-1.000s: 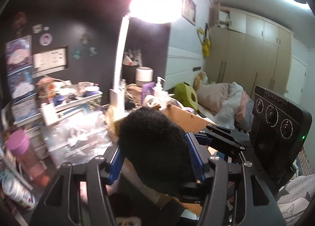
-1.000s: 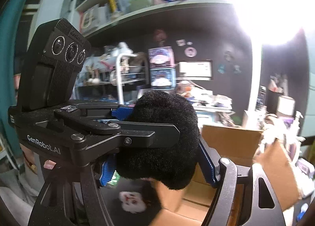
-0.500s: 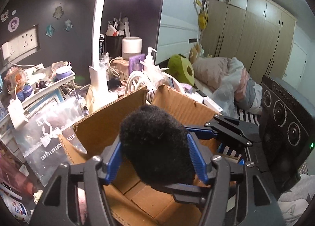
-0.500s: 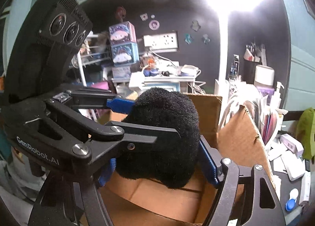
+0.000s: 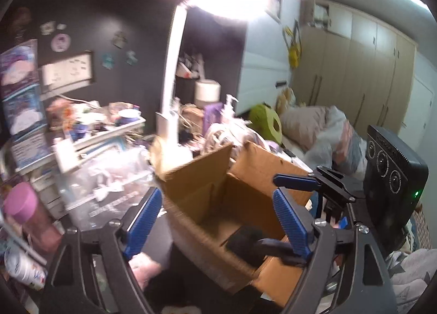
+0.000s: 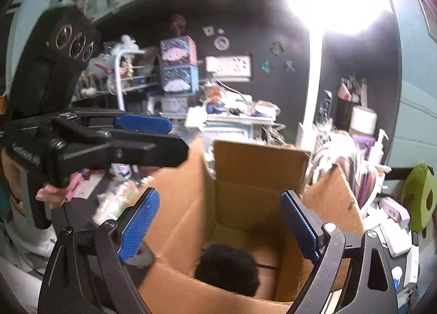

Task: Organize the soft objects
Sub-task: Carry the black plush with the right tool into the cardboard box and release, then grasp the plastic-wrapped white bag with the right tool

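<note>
With the fuzzy black plush ball (image 6: pixel 228 269) lying low inside the open brown cardboard box (image 6: pixel 256 166), below and ahead of both grippers, the left gripper (image 5: pixel 215 221) and right gripper (image 6: pixel 220 228) stand above it, jaws just opened wide and empty.

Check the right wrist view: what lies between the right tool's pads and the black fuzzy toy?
Nothing: only open air inside the cardboard box separates the right tool from the black fuzzy toy on its floor.

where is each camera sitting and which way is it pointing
Left wrist: rides the left gripper, looking down over the cardboard box toward the bed and wardrobes; the right gripper shows.
Right wrist: rides the right gripper, facing the cluttered desk wall; the left gripper and a hand show.
Shared: the box and the black plush inside.
</note>
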A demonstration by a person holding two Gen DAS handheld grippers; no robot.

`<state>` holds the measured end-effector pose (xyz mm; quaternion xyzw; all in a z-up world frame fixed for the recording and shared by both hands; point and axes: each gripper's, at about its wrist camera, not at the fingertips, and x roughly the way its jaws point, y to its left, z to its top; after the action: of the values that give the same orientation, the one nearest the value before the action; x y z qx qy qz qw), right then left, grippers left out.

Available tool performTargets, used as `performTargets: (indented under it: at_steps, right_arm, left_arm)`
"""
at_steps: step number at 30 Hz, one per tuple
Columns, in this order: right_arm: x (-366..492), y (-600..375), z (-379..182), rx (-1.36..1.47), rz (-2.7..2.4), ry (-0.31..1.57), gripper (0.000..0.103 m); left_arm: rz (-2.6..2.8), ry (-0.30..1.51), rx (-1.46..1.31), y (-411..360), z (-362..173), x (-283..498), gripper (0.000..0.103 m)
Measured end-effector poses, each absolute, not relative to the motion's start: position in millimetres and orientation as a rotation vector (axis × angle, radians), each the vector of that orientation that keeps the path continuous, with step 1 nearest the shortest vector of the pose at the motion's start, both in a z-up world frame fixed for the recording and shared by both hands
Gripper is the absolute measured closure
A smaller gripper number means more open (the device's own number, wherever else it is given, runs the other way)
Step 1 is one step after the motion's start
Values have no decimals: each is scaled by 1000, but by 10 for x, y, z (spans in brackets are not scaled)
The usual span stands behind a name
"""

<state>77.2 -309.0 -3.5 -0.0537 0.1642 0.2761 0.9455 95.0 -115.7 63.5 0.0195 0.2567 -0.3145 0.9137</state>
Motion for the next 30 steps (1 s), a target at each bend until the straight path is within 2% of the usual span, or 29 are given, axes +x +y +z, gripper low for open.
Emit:
performTargets:
  at_steps: [8, 15, 23, 30]
  right_arm:
    - [427, -2536, 143, -154, 694, 245, 14]
    - [329, -1826, 63, -223, 818, 279, 14]
    - [539, -1040, -411, -257, 929, 498, 14]
    - [890, -645, -941, -234, 916, 718, 14]
  left_arm:
    - [-486, 468, -54, -231, 564, 632, 21]
    - [-318, 479, -130, 558, 267, 438, 21]
    - [-205, 555, -205, 1178, -271, 433, 21]
    - [-192, 616, -233, 1372, -651, 495, 21]
